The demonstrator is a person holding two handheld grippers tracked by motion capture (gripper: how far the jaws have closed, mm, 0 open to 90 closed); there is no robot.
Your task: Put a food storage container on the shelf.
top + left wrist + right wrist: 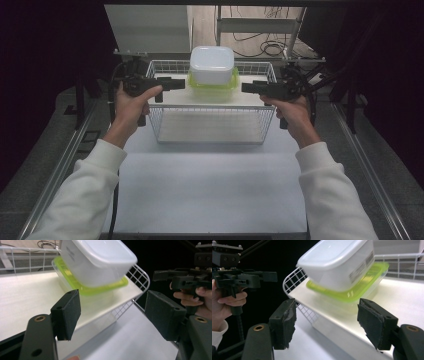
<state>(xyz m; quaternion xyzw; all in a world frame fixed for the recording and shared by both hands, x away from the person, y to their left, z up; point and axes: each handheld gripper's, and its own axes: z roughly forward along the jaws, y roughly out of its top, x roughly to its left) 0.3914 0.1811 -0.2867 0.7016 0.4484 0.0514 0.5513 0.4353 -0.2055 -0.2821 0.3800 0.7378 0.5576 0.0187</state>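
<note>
On the shelf, a barcode-labelled white tub point(337, 263); both grippers' jaws apart, empty.

A lab-style recording booth: black curtains point(45, 75) close in a white table point(210, 190) framed by aluminium rails point(60, 170), with loose cables point(260, 47) on the floor beyond and a camera rig overhead.

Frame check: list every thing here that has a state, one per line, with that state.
White box: lidded, upright, stacked on the green-lidded box.
Green-lidded box: lid on, resting on the basket's shelf, carrying the white box.
Wire basket: upright on the table, boxes at its rear.
Left gripper: open, nothing between its fingers, beside the boxes.
Right gripper: open, nothing between its fingers, beside the boxes.
</note>
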